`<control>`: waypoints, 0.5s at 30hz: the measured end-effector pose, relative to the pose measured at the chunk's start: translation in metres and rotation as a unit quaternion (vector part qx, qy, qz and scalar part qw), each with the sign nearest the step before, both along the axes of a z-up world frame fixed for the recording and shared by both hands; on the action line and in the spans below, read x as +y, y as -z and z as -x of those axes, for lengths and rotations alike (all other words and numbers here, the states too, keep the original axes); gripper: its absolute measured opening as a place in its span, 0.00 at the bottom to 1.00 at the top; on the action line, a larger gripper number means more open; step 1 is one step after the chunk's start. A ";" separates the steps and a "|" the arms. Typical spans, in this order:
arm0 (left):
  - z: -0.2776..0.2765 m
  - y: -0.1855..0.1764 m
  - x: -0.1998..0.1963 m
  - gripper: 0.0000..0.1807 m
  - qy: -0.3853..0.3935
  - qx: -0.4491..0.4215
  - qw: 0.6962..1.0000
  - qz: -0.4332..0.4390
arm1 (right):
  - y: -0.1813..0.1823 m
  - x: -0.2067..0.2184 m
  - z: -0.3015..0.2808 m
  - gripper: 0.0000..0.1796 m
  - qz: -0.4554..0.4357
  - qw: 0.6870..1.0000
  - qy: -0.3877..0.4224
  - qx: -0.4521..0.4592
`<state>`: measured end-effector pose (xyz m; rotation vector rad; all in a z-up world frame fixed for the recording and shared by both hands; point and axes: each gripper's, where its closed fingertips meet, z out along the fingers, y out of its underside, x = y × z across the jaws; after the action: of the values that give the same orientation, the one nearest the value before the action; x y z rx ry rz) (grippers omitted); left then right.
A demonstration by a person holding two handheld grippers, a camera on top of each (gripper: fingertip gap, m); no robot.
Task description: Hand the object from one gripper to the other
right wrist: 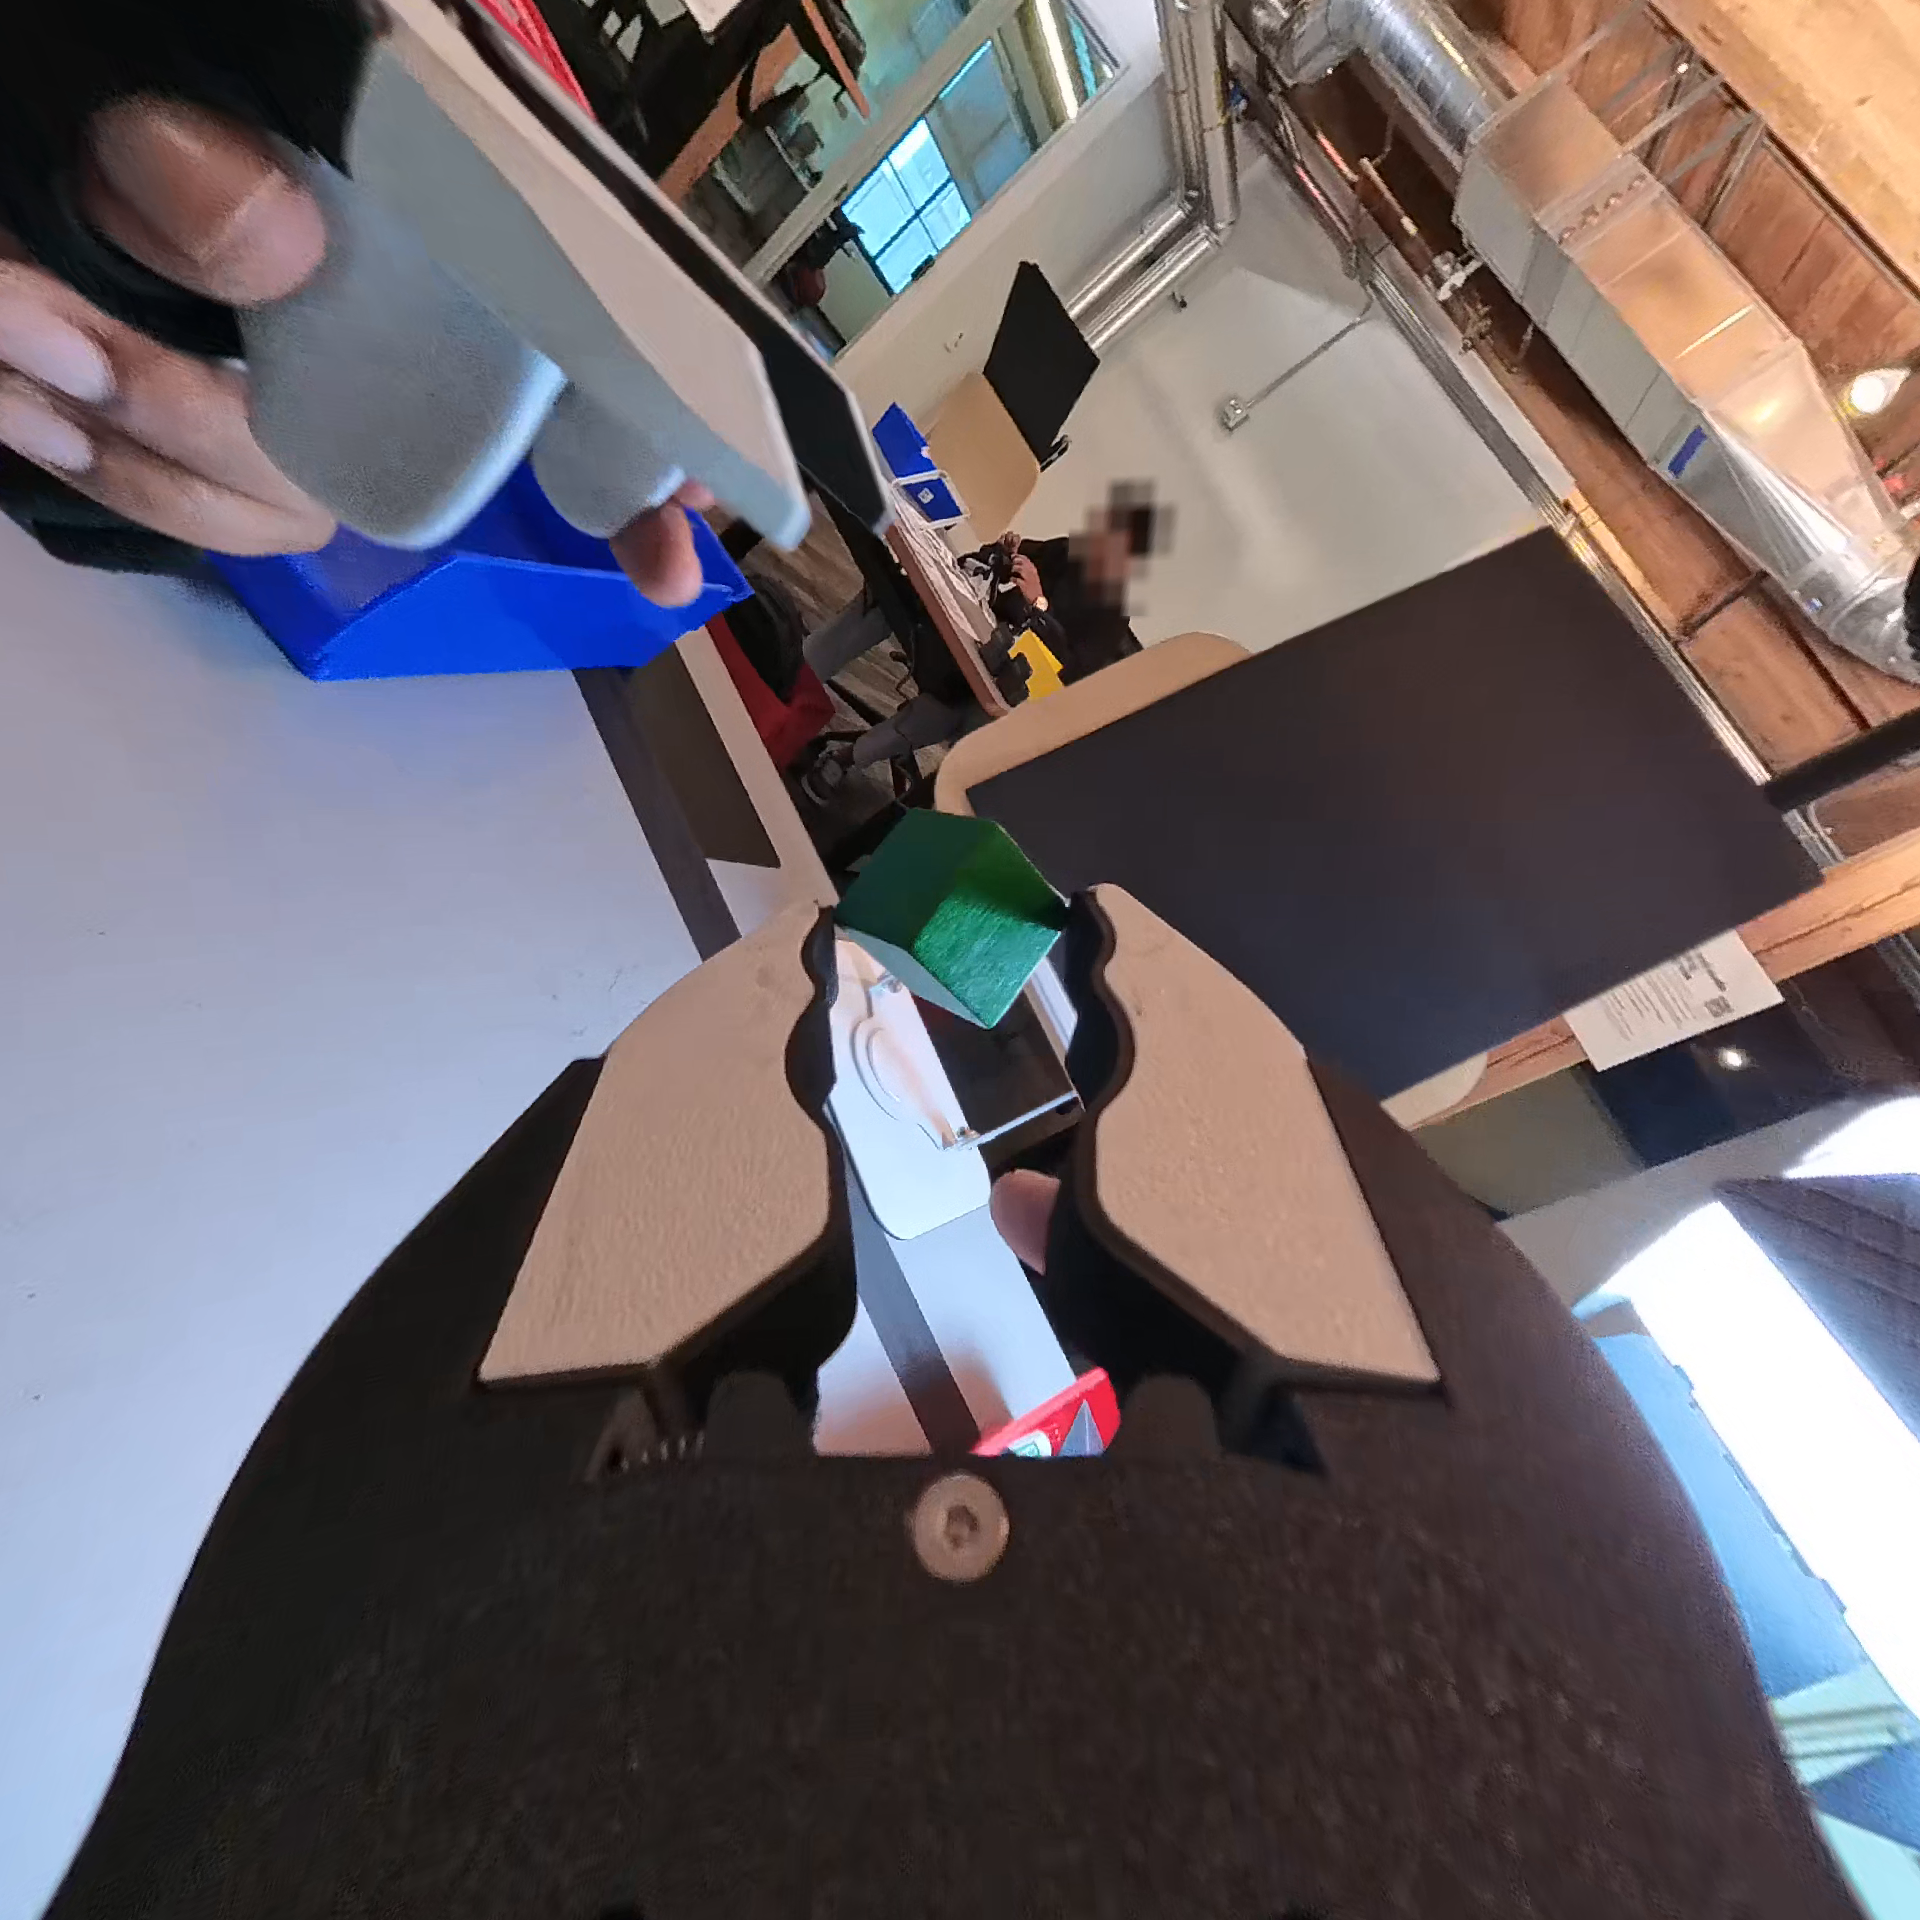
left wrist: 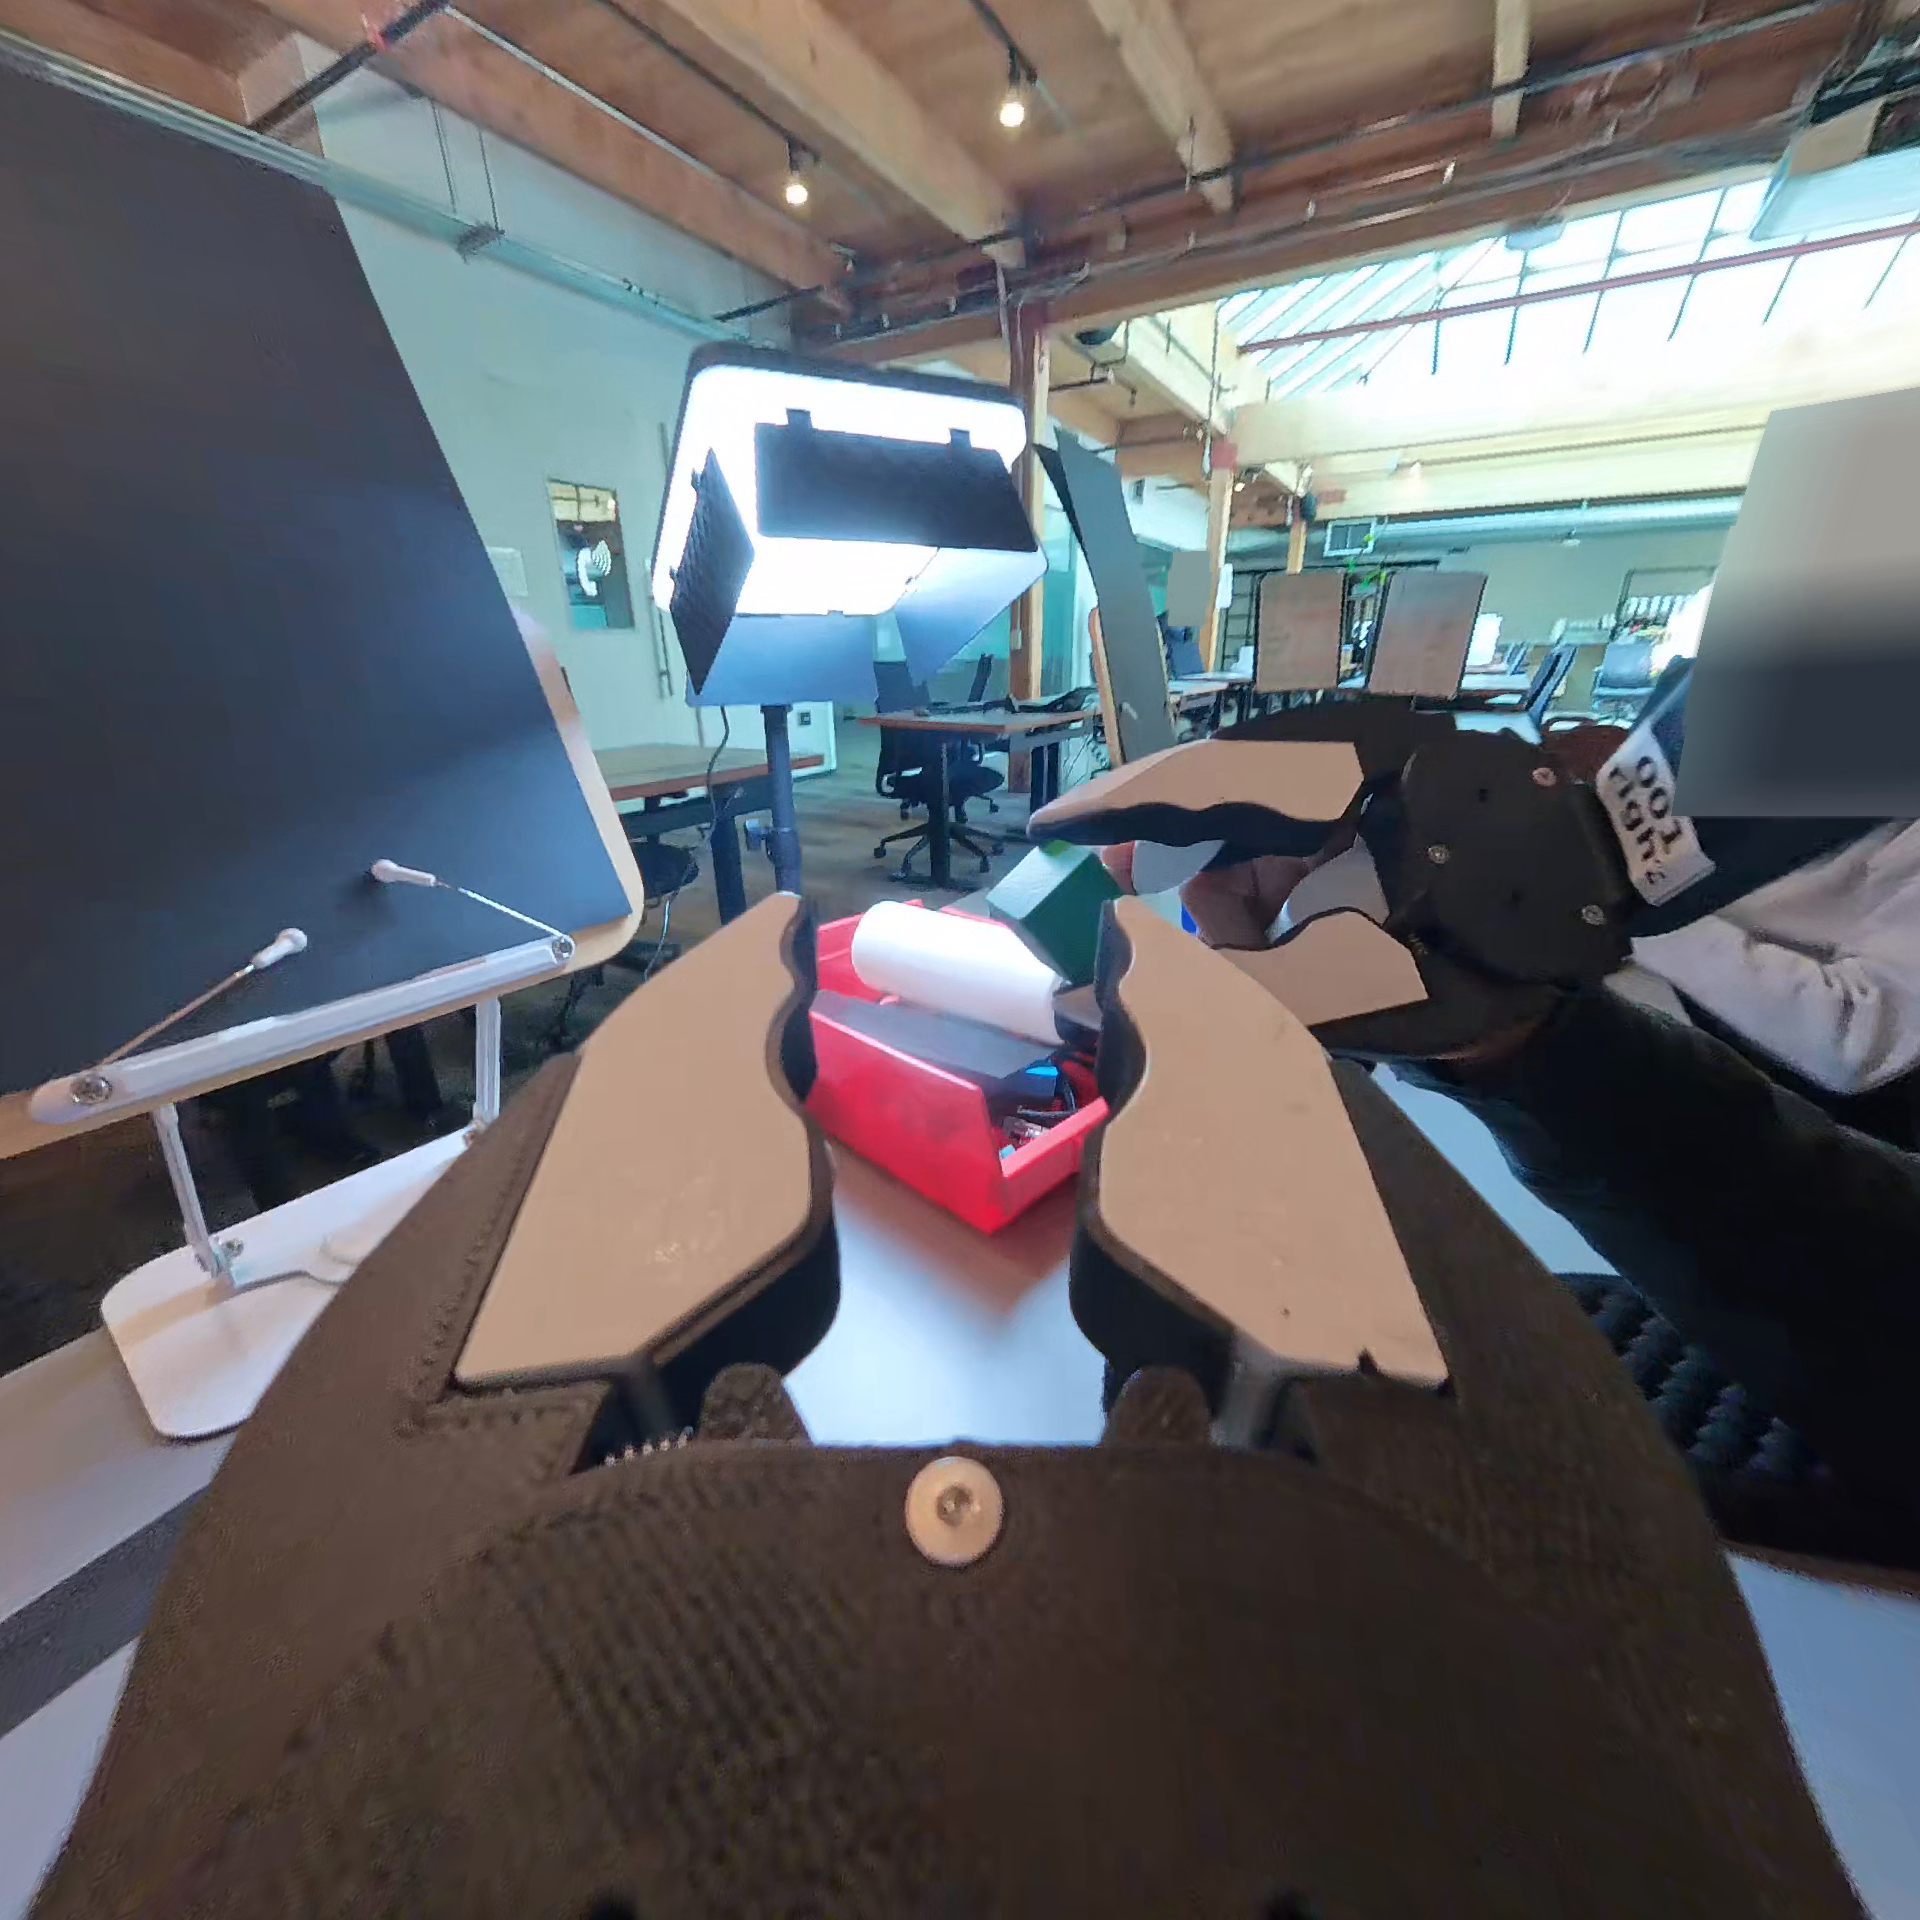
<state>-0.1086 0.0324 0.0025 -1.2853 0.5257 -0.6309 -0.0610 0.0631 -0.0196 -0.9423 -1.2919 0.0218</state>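
Here the green block (right wrist: 951, 930) sits pinched between the very tips of the right gripper (right wrist: 951, 920), held in the air above the desk (right wrist: 260, 935) and turned so that one corner points down. The hold looks thin: only the block's edges meet the fingertips, so a small twist or bump could roll it out and drop it. The left gripper (left wrist: 951, 961) has its jaws well apart and nothing between them; the block shows just past its right fingertip, with the right gripper reaching in from the side. If the left one closes off-centre, or the right one lets go too soon, the block would likely fall toward the red bin (left wrist: 935, 1122) below, which already holds a white roll (left wrist: 951, 966) and other bits too small to name. Much is hard to read: the left gripper's finger covers part of the block, the contact faces are hidden in both views, and the blue bin (right wrist: 488, 613) is half covered by a blurred hand (right wrist: 135, 343).
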 end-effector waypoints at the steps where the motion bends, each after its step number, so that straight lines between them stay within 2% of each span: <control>1: -0.004 0.003 0.001 0.29 -0.003 0.005 1.000 0.006 | 0.003 -0.002 0.004 0.24 -0.004 1.000 -0.002 -0.007; 15: -0.009 0.018 0.011 0.28 -0.034 0.021 0.998 0.039 | 0.014 -0.022 0.025 0.24 -0.018 0.999 -0.029 -0.029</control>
<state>-0.0994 0.0438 -0.0150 -1.3870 0.4927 -0.5727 -0.0861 0.0406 -0.0338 -0.8810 -1.3693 0.0154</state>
